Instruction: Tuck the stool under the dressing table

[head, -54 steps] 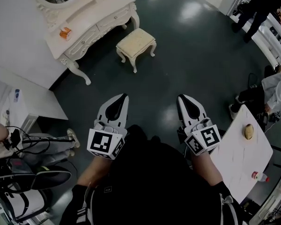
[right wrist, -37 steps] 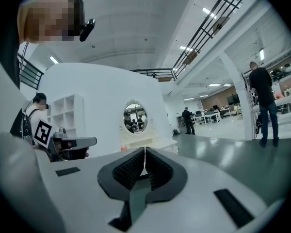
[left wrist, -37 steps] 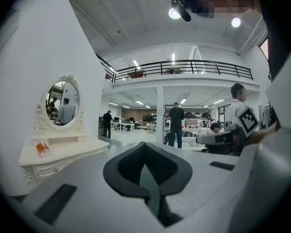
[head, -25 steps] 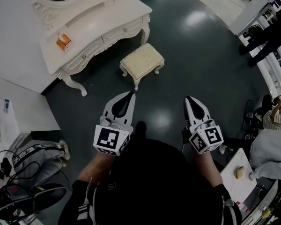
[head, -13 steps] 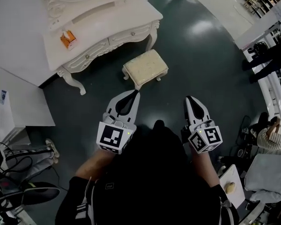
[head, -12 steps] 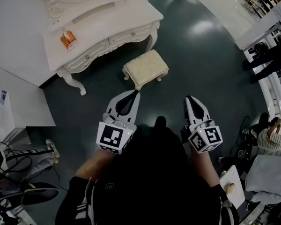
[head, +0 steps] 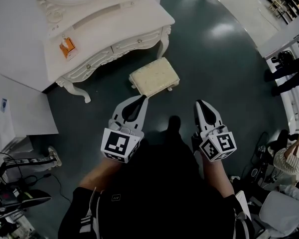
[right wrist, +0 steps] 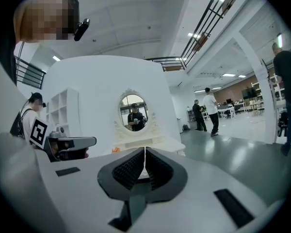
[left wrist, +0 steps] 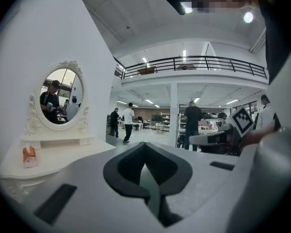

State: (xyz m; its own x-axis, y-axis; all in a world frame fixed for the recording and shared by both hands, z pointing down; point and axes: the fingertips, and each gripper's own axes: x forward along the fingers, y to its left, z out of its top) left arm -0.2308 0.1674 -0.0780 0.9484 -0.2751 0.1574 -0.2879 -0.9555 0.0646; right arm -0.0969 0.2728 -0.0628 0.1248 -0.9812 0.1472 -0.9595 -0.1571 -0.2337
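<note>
stool [head: 154, 77]: just beside dressing table [head: 114, 21] | left tongs [head: 141, 98], right tongs [head: 199, 102]: closed, empty

Large open lab hall, ornate white dressing table [head: 119, 19] against a white partition [head: 10, 24], glossy dark floor [head: 224, 73] around it, black-railed mezzanine [left wrist: 194, 61] beyond it

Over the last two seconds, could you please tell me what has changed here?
The person has walked up to the stool, so the left hand-held gripper and right hand-held gripper are now near it. Nothing was grasped or released. Unchanged: both are shut and empty, and the stool stands untouched in front of the dressing table, not tucked under.
</note>
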